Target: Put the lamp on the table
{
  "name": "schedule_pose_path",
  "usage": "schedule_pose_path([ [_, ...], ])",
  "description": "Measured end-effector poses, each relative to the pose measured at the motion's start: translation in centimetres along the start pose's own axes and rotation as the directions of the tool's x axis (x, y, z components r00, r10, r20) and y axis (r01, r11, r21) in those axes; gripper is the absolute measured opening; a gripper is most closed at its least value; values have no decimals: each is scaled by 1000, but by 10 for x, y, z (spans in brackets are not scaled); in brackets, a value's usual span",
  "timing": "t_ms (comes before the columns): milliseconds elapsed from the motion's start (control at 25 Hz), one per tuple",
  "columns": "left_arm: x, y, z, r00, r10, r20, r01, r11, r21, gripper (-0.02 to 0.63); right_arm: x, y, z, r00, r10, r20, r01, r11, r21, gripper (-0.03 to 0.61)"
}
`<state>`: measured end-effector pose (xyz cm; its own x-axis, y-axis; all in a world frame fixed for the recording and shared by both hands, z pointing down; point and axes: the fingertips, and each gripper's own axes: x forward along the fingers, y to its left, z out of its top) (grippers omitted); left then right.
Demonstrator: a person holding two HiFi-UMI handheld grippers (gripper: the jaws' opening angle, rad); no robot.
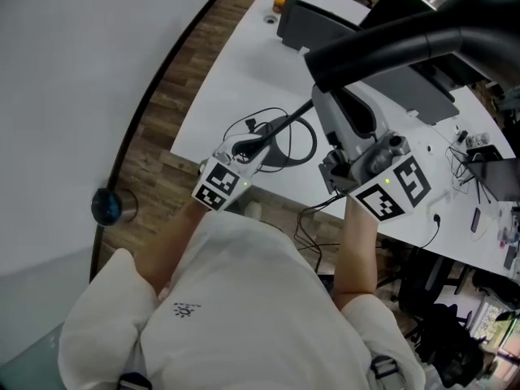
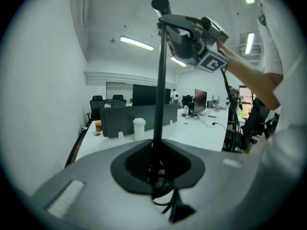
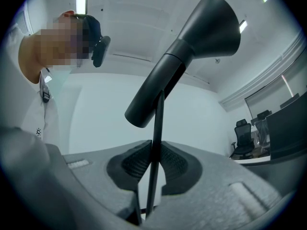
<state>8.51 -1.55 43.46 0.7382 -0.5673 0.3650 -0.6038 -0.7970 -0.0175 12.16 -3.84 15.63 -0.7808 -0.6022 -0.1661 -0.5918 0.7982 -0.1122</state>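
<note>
Jaws of left gripper and right gripper clamp upright lamp pole.

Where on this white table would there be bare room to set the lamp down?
The bare stretch of table between the grey divider and the black cable loops is free. The right end is crowded with cables and small devices.

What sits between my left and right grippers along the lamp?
Only the lamp's pole, bare, clamped in the left gripper and running up to the right gripper; the left gripper view shows it.
</note>
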Motion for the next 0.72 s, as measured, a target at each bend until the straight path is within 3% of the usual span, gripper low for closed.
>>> schedule_pose_path([
  [720,64,106,10,992,-128,-14,129,990,64,51,78,-76,-14,989,-144,-16,144,989,-39,49],
])
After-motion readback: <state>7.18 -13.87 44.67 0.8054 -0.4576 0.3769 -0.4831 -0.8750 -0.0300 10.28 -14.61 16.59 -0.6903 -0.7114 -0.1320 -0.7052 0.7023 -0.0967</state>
